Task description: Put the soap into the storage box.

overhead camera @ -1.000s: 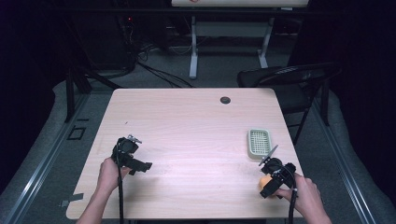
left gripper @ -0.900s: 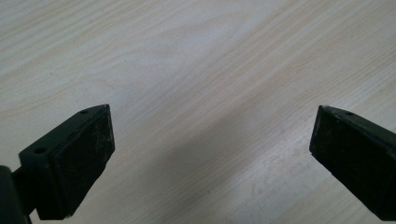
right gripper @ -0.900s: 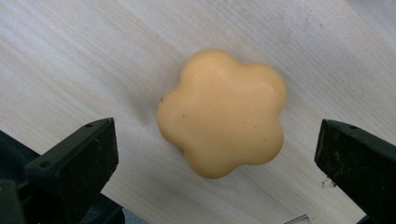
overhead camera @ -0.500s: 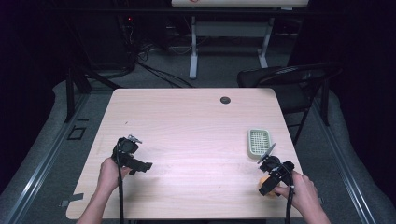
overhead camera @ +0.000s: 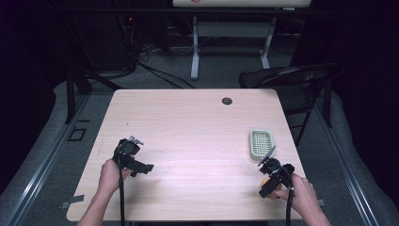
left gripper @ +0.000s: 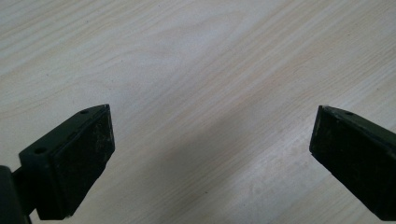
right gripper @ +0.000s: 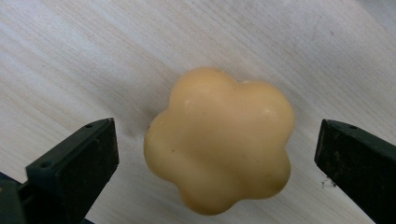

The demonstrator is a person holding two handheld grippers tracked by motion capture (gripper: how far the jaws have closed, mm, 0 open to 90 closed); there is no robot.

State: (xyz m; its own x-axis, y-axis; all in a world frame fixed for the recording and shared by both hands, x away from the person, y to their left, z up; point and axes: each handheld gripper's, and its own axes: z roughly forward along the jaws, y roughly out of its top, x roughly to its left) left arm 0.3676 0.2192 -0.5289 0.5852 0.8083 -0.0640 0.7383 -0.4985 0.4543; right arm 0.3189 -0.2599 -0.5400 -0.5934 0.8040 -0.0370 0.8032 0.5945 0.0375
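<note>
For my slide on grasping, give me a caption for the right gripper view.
Open right gripper poised over a yellow flower-shaped soap lying on the wooden table, jaws apart on either side.

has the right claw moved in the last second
Yes. The right claw has shifted slightly up the table toward the green tray, jaws open either side of the yellow flower-shaped soap.
</note>
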